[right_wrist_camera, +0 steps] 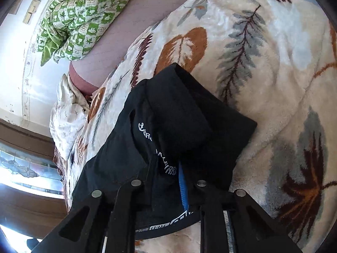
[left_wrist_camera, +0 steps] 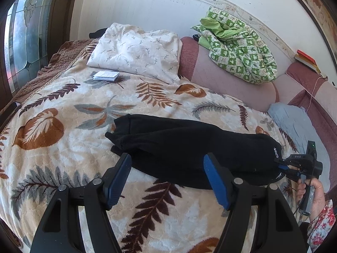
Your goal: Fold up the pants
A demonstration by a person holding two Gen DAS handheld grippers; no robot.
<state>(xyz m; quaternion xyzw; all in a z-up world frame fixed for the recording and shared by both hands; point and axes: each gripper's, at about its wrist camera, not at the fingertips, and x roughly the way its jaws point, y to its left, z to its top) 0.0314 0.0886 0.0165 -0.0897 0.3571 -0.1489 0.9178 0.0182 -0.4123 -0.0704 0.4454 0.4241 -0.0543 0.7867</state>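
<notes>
With the black pants (left_wrist_camera: 189,147) lying near the bed's front edge, the right claw (right_wrist_camera: 168,179) pinching their waistband should lift evenly while the left claw (left_wrist_camera: 166,168), spread empty, takes the cuffs.

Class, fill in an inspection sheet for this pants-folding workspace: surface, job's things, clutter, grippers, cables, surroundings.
Surface: bed under leaf-print blanket.
Job's things: black pants lying lengthwise across the blanket.
Clutter: white pillow, small booklet, green quilt, books.
Grippers: left gripper open above the pants; right gripper shut on the pants' waistband end.
Cables: thin cord on the sofa back.
Surroundings: stained-glass window, white wall.
</notes>
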